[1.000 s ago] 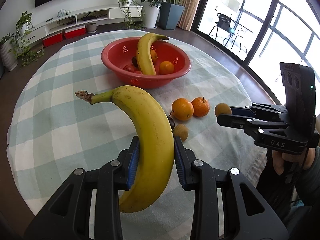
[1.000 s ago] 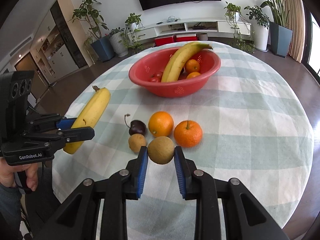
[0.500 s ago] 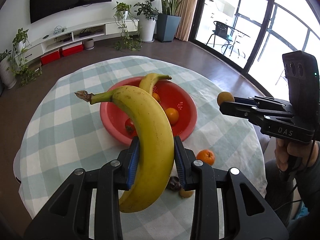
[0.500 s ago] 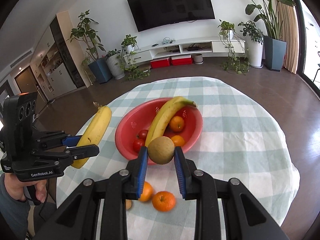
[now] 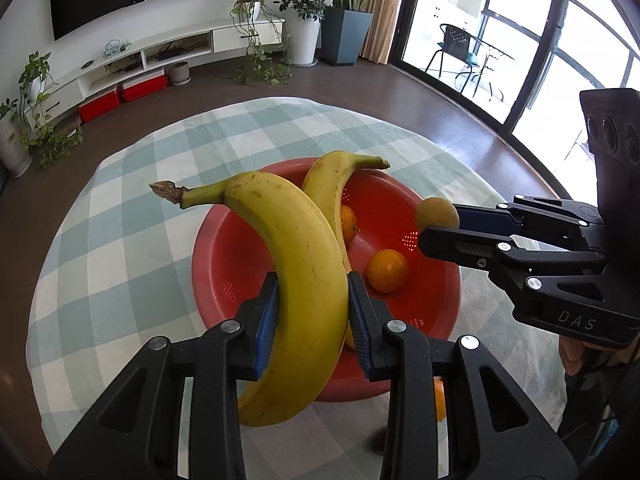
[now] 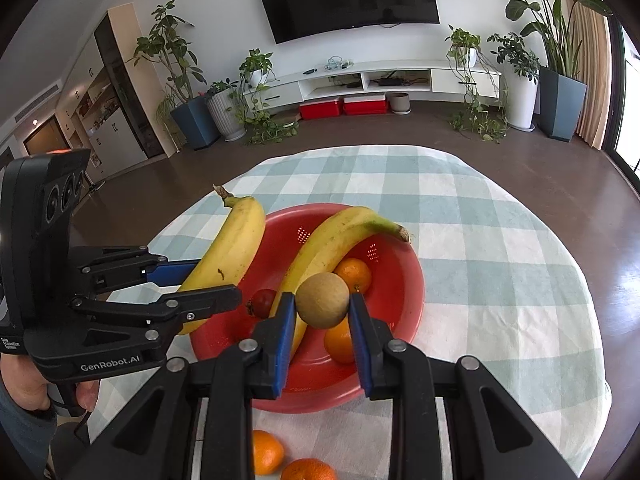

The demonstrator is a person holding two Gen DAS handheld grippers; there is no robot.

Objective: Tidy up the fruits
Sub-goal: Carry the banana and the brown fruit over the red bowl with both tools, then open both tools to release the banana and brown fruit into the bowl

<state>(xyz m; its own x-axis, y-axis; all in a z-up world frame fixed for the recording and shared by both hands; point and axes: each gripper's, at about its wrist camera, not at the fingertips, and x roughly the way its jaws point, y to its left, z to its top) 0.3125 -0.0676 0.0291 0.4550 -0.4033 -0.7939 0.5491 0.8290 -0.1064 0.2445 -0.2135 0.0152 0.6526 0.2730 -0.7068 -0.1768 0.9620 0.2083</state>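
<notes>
Lower both over the red plastic colander bowl (image 6: 404, 300) before releasing: left gripper (image 5: 312, 312) clamping the long yellow banana (image 5: 296, 264), right gripper (image 6: 322, 320) pinching the round tan fruit (image 6: 323, 299).

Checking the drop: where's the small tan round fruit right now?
In the right tongs, the tan fruit hangs over the red bowl, beside the bowl's banana.
</notes>
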